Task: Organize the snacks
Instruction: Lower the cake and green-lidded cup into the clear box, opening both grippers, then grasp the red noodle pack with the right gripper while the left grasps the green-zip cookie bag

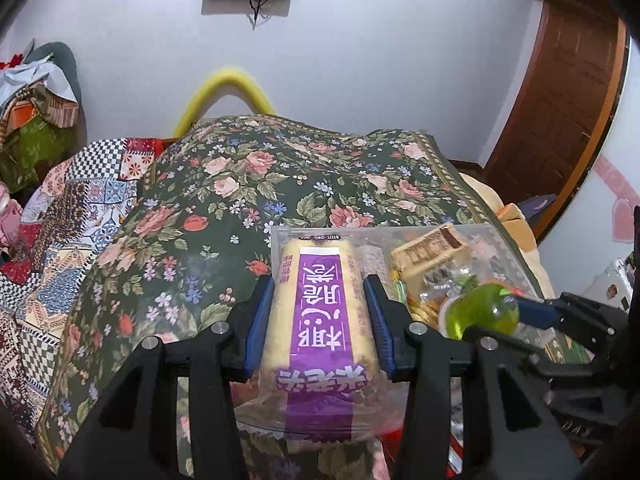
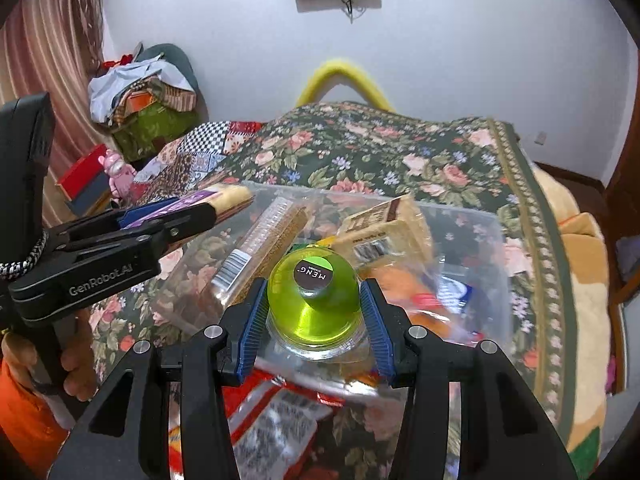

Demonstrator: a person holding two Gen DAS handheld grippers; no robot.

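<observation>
My left gripper [image 1: 320,312] is shut on a yellow snack pack with a purple label [image 1: 320,312], held above the left side of a clear plastic bin [image 1: 492,236]. My right gripper [image 2: 314,312] is shut on a green jelly cup [image 2: 314,300], held over the same bin [image 2: 492,240]. The bin holds a tan cracker pack [image 2: 272,236], a beige boxed snack [image 2: 384,220] and orange and red packets. The left gripper [image 2: 192,212] shows at the left of the right wrist view. The jelly cup [image 1: 480,312] shows in the left wrist view.
The bin rests on a floral bedspread [image 1: 248,200]. A patchwork quilt [image 1: 60,220] lies at the left. A red snack packet [image 2: 272,420] lies near the bin's front. A pile of clothes [image 2: 144,96] stands at the back left, a wooden door [image 1: 568,100] at the right.
</observation>
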